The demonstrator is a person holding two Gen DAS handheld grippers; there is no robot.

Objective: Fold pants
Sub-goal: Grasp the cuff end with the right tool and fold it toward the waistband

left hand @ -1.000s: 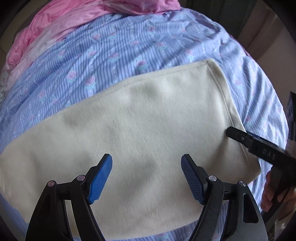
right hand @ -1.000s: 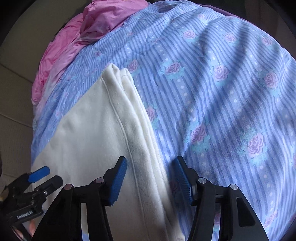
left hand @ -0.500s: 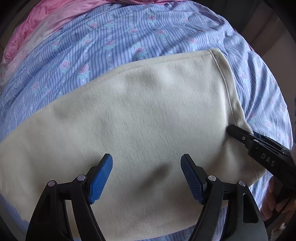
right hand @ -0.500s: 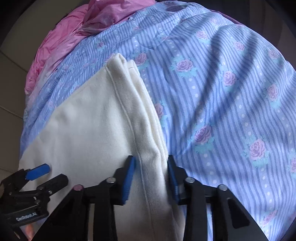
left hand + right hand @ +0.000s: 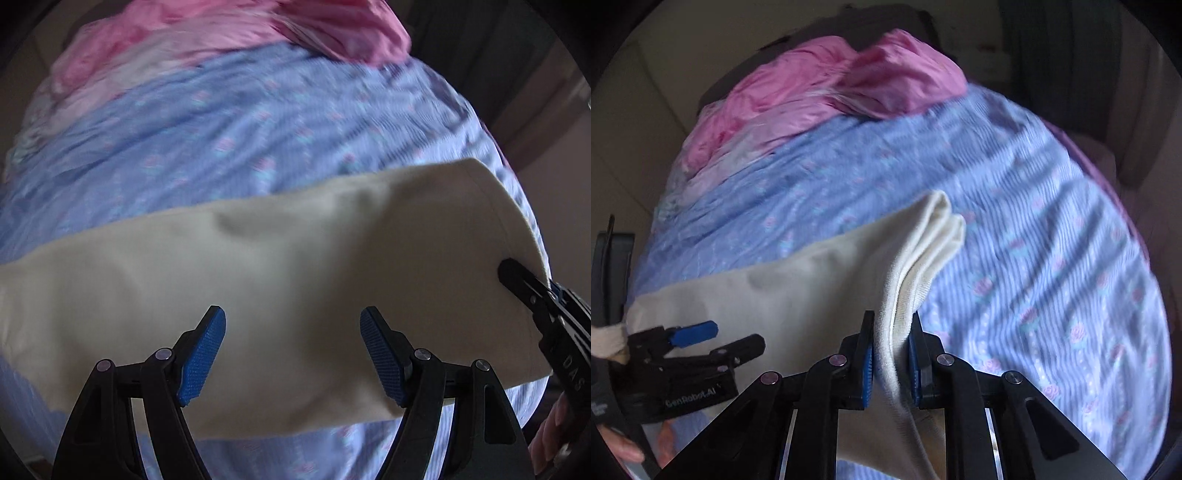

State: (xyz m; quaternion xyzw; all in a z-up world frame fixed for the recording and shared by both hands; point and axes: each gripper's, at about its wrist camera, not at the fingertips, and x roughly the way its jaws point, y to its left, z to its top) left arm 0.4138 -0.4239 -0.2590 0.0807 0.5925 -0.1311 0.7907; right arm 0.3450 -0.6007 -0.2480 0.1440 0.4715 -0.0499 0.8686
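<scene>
Cream pants (image 5: 295,266) lie folded lengthwise across the blue striped floral bedsheet (image 5: 229,122). My left gripper (image 5: 293,349) is open and hovers over the near part of the pants. My right gripper (image 5: 891,356) is shut on the hem edge of the pants (image 5: 820,295) and lifts that end off the sheet (image 5: 1052,258). It shows at the right of the left wrist view (image 5: 524,284), and the left gripper shows at the lower left of the right wrist view (image 5: 727,338).
A crumpled pink cloth (image 5: 229,33) lies at the far end of the bed, also in the right wrist view (image 5: 827,88). A pale wall (image 5: 639,110) runs along the left side. A dark object (image 5: 613,273) stands at the bed's left edge.
My right gripper has closed on the pants' hem edge and raised it off the sheet. My left gripper stays open over the pants.
</scene>
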